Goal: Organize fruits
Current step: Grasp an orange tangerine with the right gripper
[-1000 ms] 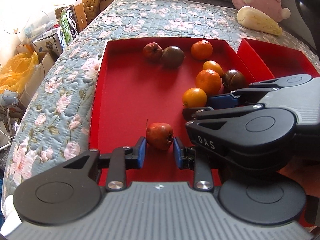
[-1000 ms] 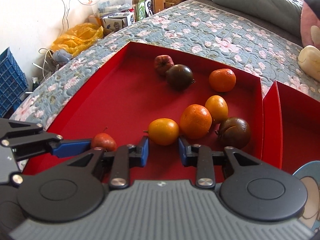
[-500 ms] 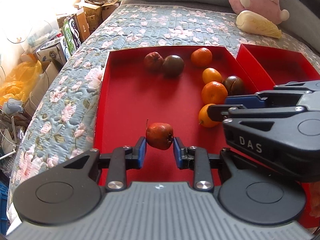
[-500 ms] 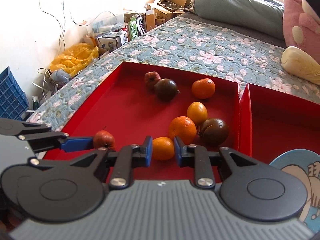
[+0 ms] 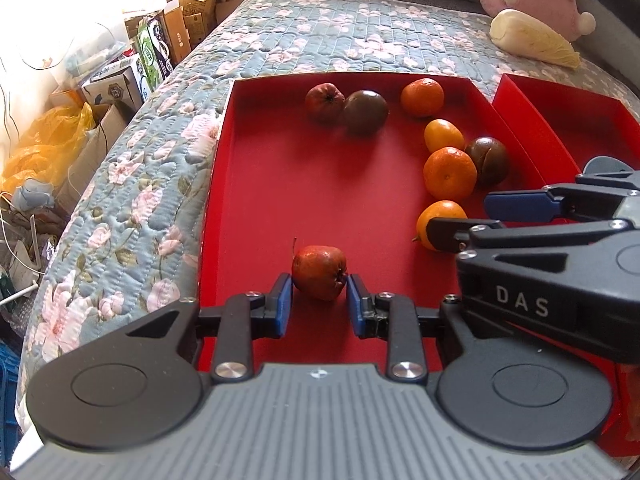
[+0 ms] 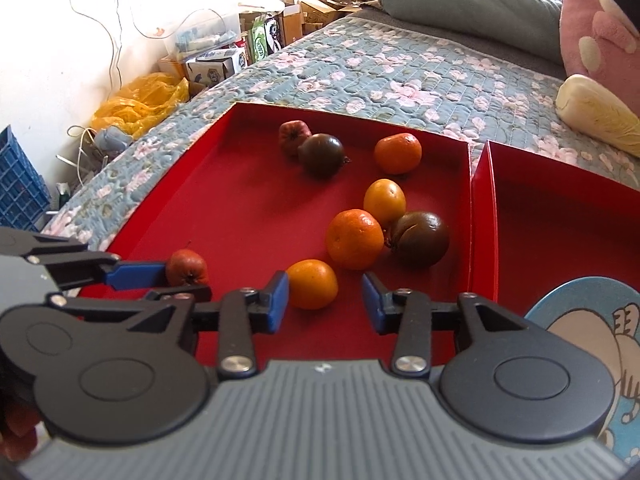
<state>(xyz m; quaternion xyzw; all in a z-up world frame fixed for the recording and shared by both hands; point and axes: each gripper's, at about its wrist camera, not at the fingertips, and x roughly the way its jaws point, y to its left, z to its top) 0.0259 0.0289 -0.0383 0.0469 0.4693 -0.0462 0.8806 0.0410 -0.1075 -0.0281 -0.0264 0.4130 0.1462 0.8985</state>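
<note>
The left gripper (image 5: pixel 319 298) is closed on a small red apple (image 5: pixel 319 266), its blue pads pressed against both sides of the fruit, over the near part of the large red tray (image 5: pixel 256 200). Whether the apple rests on the tray floor or is lifted just clear of it cannot be told. Ahead of this gripper, at the tray's far wall, a second red apple (image 5: pixel 324 101) touches a dark plum (image 5: pixel 366 111), with a mandarin (image 5: pixel 422 97) just to their right.

To the right of the left gripper sits the right gripper (image 6: pixel 325 300), jaws wide apart around a yellow-orange citrus (image 6: pixel 312 283) that lies on the tray floor; the left pad is beside the fruit's skin while the right pad stands clear of it, so nothing is gripped. Just ahead of it a larger orange (image 6: pixel 355 238) sits between a smaller yellow-orange fruit (image 6: pixel 385 201) and another dark plum (image 6: pixel 420 238), all three bunched together. Right of the right gripper, beyond the tray wall, lies a second red tray (image 6: pixel 560 216), and a blue cartoon-printed plate (image 6: pixel 584 312) shows at the lower right
</note>
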